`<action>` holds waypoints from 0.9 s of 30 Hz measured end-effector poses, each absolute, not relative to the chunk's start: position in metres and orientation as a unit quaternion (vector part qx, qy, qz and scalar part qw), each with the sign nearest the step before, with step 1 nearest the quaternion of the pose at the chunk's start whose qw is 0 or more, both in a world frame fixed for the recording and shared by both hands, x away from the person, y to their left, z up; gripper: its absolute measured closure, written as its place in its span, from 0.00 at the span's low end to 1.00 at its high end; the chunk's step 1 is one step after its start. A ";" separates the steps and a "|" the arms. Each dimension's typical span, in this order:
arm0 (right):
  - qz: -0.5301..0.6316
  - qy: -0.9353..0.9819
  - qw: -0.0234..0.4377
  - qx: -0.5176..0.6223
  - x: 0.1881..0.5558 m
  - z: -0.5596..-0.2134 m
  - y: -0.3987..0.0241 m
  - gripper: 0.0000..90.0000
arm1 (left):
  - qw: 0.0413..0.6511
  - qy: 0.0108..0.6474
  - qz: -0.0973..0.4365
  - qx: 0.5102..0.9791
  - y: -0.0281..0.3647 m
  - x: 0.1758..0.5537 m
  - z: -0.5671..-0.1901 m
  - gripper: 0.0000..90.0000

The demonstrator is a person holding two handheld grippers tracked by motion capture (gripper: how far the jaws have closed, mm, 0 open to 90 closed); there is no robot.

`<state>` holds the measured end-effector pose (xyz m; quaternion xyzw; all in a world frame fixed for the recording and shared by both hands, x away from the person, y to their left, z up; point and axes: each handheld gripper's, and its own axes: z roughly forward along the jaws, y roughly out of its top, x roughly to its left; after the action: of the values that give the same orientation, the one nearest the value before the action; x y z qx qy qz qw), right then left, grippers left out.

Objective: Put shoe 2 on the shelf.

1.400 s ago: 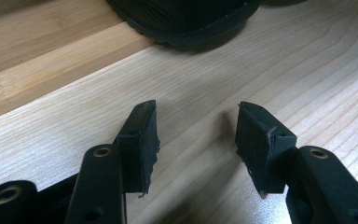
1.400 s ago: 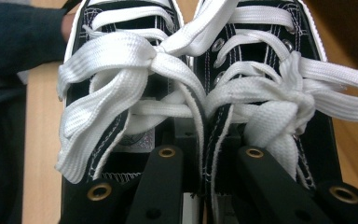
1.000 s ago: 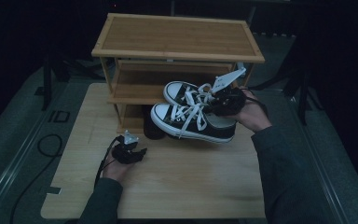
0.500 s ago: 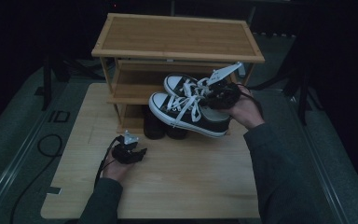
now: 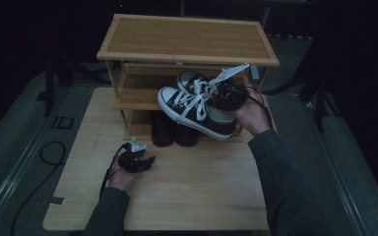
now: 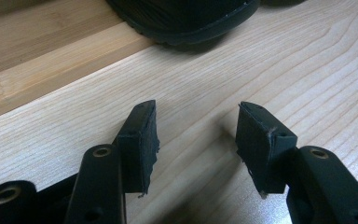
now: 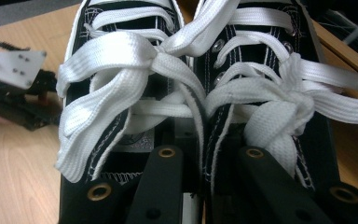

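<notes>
A pair of black canvas sneakers [image 5: 197, 112] with white laces and toe caps hangs in the air in front of the rack's middle shelf. My right gripper [image 5: 228, 96] is shut on them. In the right gripper view its jaws pinch the two inner collars together [image 7: 203, 158], one shoe [image 7: 116, 84] on each side. My left gripper [image 5: 146, 161] lies low on the wooden table, open. Its pads [image 6: 142, 140] stand apart over bare wood with nothing between them.
A bamboo shoe rack [image 5: 187, 39] stands at the back of the table [image 5: 202, 196]. A pair of dark shoes [image 5: 172, 130] sits on its bottom shelf; one sole edge [image 6: 182, 18] is close ahead of the left gripper. Cable [image 5: 44, 152] trails left.
The right hand has carried the sneakers up and back toward the rack's middle shelf. The left gripper has stayed where it was.
</notes>
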<state>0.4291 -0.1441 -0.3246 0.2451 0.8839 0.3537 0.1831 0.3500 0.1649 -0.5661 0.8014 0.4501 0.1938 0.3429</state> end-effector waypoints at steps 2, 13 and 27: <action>0.352 0.882 0.187 0.252 0.430 -0.324 -0.143 0.94 | 0.342 0.450 0.194 0.802 0.165 0.350 -0.566 0.54; 0.350 0.864 0.210 0.296 0.434 -0.327 -0.133 0.94 | 0.342 0.449 0.194 0.802 0.165 0.350 -0.566 0.54; 0.349 0.832 0.264 0.341 0.429 -0.333 -0.124 0.94 | 0.343 0.449 0.194 0.802 0.165 0.350 -0.566 0.54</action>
<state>0.4287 -0.1242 -0.3332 0.3405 0.8322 0.3490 0.2639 0.3499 0.1652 -0.5662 0.8020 0.4491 0.1937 0.3428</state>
